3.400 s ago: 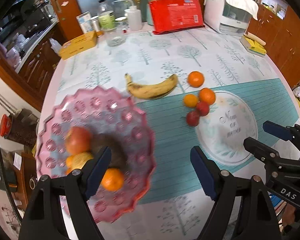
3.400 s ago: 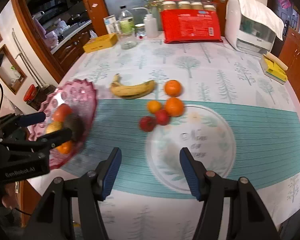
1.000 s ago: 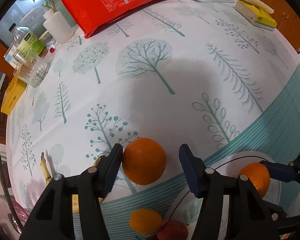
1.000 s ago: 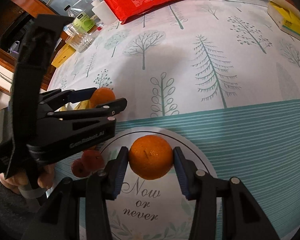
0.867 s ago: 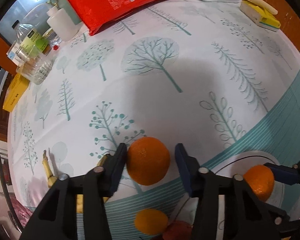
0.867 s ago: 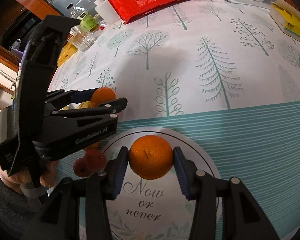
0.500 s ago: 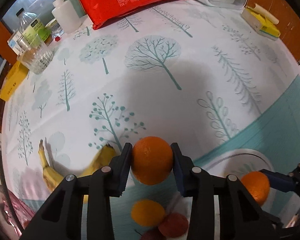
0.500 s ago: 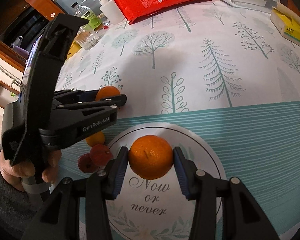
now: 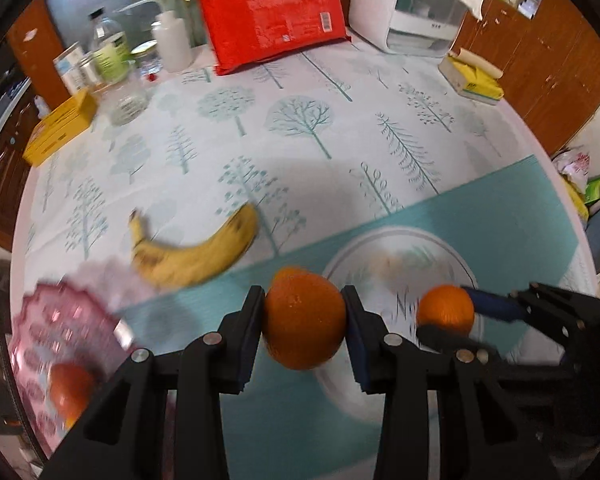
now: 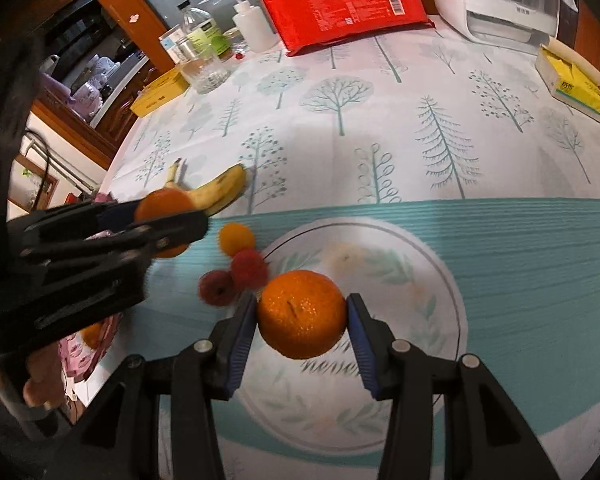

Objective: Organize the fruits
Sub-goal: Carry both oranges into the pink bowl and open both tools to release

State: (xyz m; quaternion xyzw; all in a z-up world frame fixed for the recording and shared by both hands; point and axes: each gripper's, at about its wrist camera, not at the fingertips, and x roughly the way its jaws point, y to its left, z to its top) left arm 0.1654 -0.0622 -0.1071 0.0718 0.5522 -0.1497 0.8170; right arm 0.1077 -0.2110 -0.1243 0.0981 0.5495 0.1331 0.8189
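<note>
Each claw, left (image 9: 303, 322) and right (image 10: 302, 316), is gripping an orange. Banana (image 9: 194, 254), three small fruits (image 10: 236, 262) are awaiting transfer to the pink bowl (image 9: 56, 320).

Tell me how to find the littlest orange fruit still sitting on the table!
Find the teal striped band across the tablecloth, then the round printed circle on it. Just off the circle's left edge sit two fuzzy red fruits; the small orange fruit touches them on the banana's side, paler, yellower, and held by no gripper.
</note>
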